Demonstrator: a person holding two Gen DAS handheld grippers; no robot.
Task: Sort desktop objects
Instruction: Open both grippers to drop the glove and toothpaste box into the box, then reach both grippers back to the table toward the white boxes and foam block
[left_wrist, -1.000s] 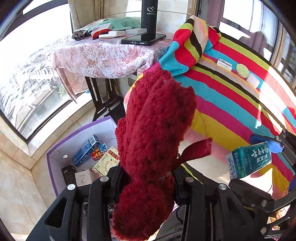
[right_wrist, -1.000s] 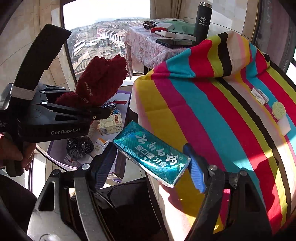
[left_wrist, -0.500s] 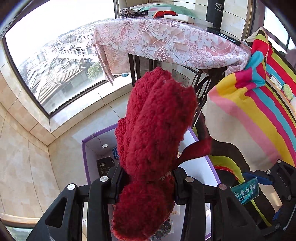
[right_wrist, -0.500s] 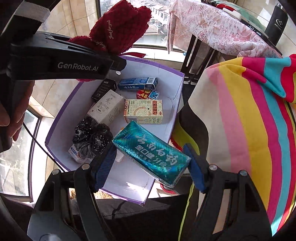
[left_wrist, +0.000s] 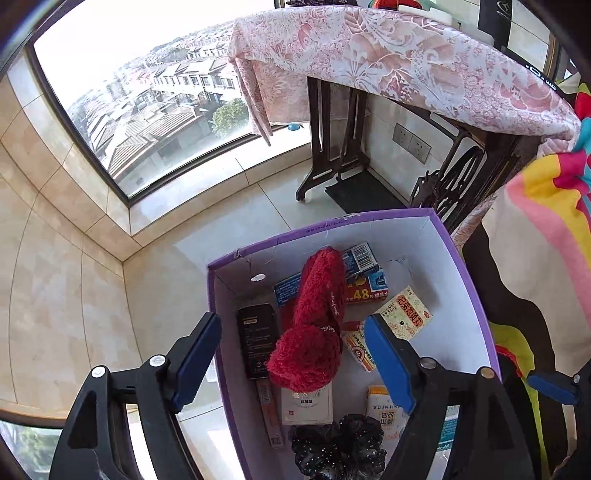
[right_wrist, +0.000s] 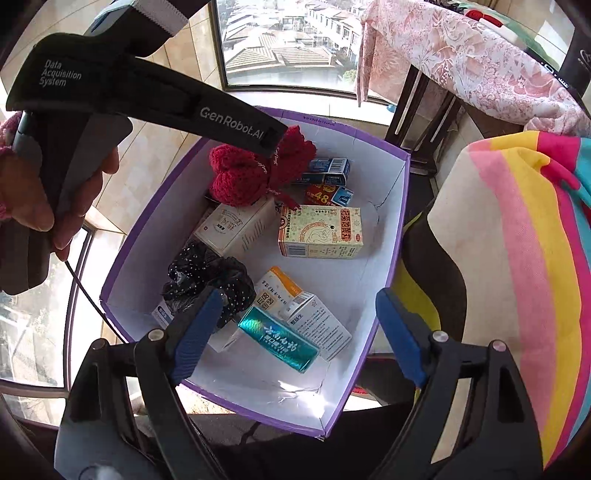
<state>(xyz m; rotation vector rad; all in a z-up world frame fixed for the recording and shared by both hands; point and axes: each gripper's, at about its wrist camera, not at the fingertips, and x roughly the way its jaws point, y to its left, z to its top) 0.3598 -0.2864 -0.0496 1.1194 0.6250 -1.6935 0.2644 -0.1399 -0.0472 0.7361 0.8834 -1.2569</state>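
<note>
Both loads dropped since earlier frame: red scarf (left_wrist: 314, 328) and teal toothpaste box (right_wrist: 277, 345) now lie in purple box (left_wrist: 476, 295). Left gripper (left_wrist: 295, 354) jaws opening, nothing between. Scarf at box's 10 o'clock: soft, light; pinch bunched end. Right gripper (right_wrist: 295, 332) jaws opening, empty. Toothpaste box at 6 o'clock: stiff, glossy, slippery; clamp long sides. Tiled floor (left_wrist: 66, 295), window (left_wrist: 147, 92) at 11, striped cloth (right_wrist: 535, 258) at 3.

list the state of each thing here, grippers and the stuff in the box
left gripper: jaws opening, nothing between the pads
right gripper: jaws opening, nothing gripped
red knit item: released, lying in the box on other packs
teal toothpaste box: released, lying tilted in the box
purple box: open topped, holding packs
black scrunchie: crumpled in the box
yellow medicine box: lying flat in the box
</note>
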